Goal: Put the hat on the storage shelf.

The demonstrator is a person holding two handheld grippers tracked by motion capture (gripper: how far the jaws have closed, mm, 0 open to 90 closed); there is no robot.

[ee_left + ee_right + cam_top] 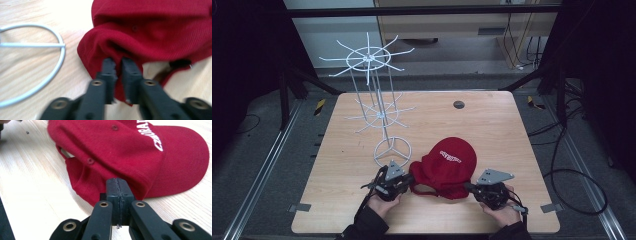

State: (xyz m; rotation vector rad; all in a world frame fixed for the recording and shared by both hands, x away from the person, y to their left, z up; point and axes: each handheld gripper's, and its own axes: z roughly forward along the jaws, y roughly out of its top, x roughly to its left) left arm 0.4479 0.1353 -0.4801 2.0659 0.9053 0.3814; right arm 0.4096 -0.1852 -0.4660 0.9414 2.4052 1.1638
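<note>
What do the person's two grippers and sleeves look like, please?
Both grippers are black, each with two flat black jaws joined by brass-coloured rivets. The left gripper and the right gripper each carry a grey three-cornered plate on top. A dark cable trails from each. The person wears dark sleeves.

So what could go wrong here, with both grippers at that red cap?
1. The right gripper has its jaws pressed together right at the cap's edge; whether cloth is caught is unclear, so that side might slip on lifting.
2. The left gripper pinches just a thin fold of the rim, so the cap may sag or pull free.
3. The wire rack stands close by the left gripper; a swing could knock it.
</note>
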